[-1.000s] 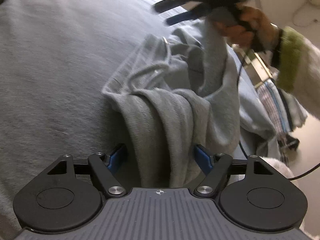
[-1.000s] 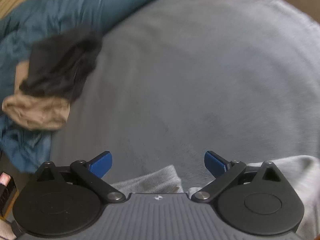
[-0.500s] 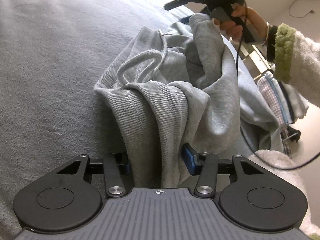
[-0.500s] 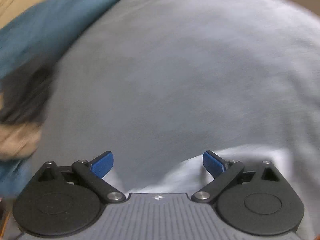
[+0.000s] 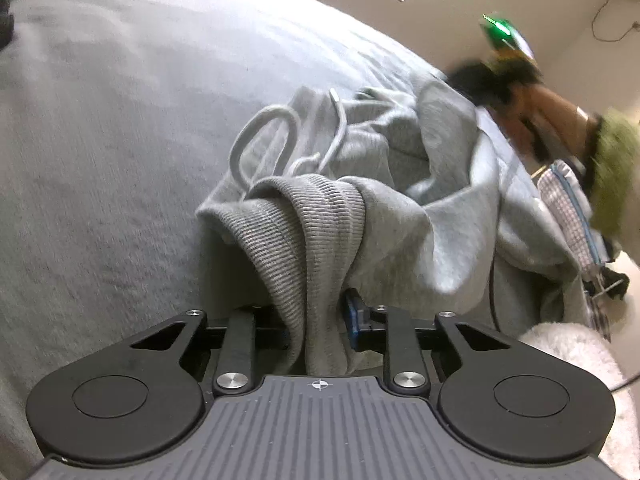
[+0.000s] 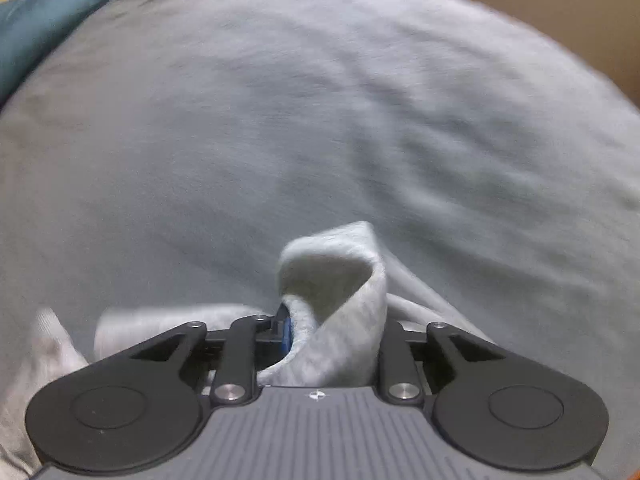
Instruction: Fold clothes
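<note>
A: On the bed (image 5: 120, 128), grey cover, lies a crumpled grey hoodie (image 5: 400, 216); left tongs (image 5: 320, 320) are pinching its ribbed hem (image 5: 304, 216); the ribbed band runs straight down between the blue pads, one pad (image 5: 354, 316) showing on the right side, the other hidden by cloth.

B: Right side?

A: Right tongs (image 6: 332, 332) are pressed in on a fold of the same grey fabric (image 6: 340, 280); the fold stands up in a loop between the fingers; a blue pad (image 6: 285, 330) peeks out at its left edge; more of the fabric trails off to the lower left of that view, blurred.

B: Drawstring?

A: Drawstring (image 5: 264, 136) lies looped on top of the bunched cloth near the far side of the garment; its flat tip (image 5: 334, 96) is just beside the loop.

B: Can the left camera see the other tool?

A: Yes, upper right, heavily blurred; the person's hand (image 5: 536, 116) grips a dark handle with a green light above it; a fuzzy green cuff (image 5: 612, 160) sits at the wrist; the hoodie's far edge rises toward that hand; can't tell the contact point from this view.

B: Surroundings?

A: Checked cloth (image 5: 568, 208) past the bed's right edge; a white fluffy sleeve (image 5: 576, 352) at lower right; a teal pillow (image 6: 52, 12) at the far left corner in the right view.
</note>
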